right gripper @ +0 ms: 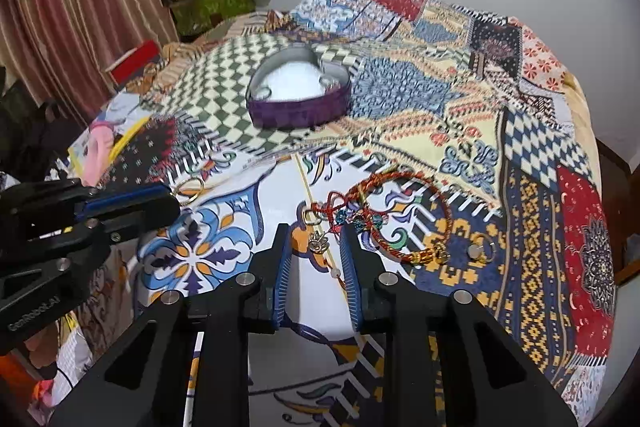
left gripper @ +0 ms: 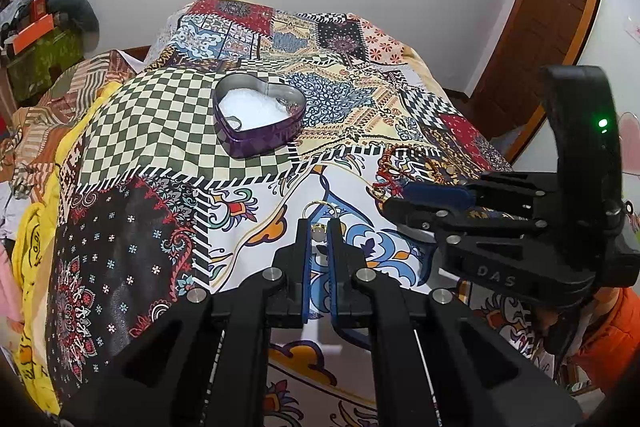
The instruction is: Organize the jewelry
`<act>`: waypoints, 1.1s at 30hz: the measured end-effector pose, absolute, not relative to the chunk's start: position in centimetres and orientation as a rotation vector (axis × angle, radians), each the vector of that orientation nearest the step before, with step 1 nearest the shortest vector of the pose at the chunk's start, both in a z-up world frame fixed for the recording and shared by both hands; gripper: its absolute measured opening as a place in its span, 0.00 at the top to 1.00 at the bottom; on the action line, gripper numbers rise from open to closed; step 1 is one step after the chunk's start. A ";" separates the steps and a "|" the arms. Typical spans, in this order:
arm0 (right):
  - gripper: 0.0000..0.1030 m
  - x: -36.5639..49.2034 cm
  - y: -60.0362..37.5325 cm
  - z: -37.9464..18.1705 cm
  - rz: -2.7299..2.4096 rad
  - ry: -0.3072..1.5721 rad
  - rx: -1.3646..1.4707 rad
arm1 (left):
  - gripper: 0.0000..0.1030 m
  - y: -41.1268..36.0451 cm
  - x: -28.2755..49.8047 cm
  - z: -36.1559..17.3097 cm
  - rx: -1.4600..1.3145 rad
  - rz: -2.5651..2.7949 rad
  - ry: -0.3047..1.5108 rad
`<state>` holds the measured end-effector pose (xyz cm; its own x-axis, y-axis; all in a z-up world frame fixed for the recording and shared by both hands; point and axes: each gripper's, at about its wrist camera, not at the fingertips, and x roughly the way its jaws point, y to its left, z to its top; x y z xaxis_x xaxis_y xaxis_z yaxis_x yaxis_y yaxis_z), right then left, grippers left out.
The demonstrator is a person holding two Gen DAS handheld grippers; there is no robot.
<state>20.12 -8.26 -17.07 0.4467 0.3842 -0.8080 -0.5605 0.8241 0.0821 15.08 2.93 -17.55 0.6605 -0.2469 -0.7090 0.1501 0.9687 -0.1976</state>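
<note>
Two grippers work over a bed spread with a patchwork quilt (right gripper: 440,99), whose right edge falls away toward a wooden door frame and whose left edge meets heaped cloth and a striped curtain (right gripper: 80,7). The white, blue-flowered patch nearest the cameras gives the most bare cloth; the checkered patch behind it carries a purple heart-shaped tin (left gripper: 259,115), lid off, with white padding inside and what may be small metal pieces at its rim, too blurred to name.

The left gripper (left gripper: 319,227) has its jaws drawn narrow on a gold hoop ring (left gripper: 318,207), which pokes out just past the tips. The right gripper (right gripper: 314,233) stands half open, its jaws either side of a small silver charm (right gripper: 318,242) and a red knotted cord (right gripper: 340,205) without pinching them. Just right of it lie a red braided bracelet (right gripper: 404,211) with gold beads and, nearby, a silver ring (right gripper: 482,250). The tin sits well apart from both grippers, farther up the bed.
</note>
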 end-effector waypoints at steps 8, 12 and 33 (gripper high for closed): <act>0.91 20.0 -8.5 -16.7 0.575 0.916 -0.213 | 0.95 2.8 15.2 -17.7 -0.128 -0.218 0.821; 0.91 19.5 -9.2 -15.4 0.581 0.888 -0.187 | 0.95 2.9 15.0 -17.0 -0.127 -0.214 0.807; 0.91 18.4 -9.5 -8.6 0.574 0.725 -0.162 | 0.95 4.4 14.2 -13.3 -0.122 -0.167 0.722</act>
<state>18.44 -9.48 -8.61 0.6028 0.4389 -0.6663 -0.5480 0.8347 0.0541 14.19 4.37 -13.27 0.7383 -0.1937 -0.6460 0.1094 0.9796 -0.1687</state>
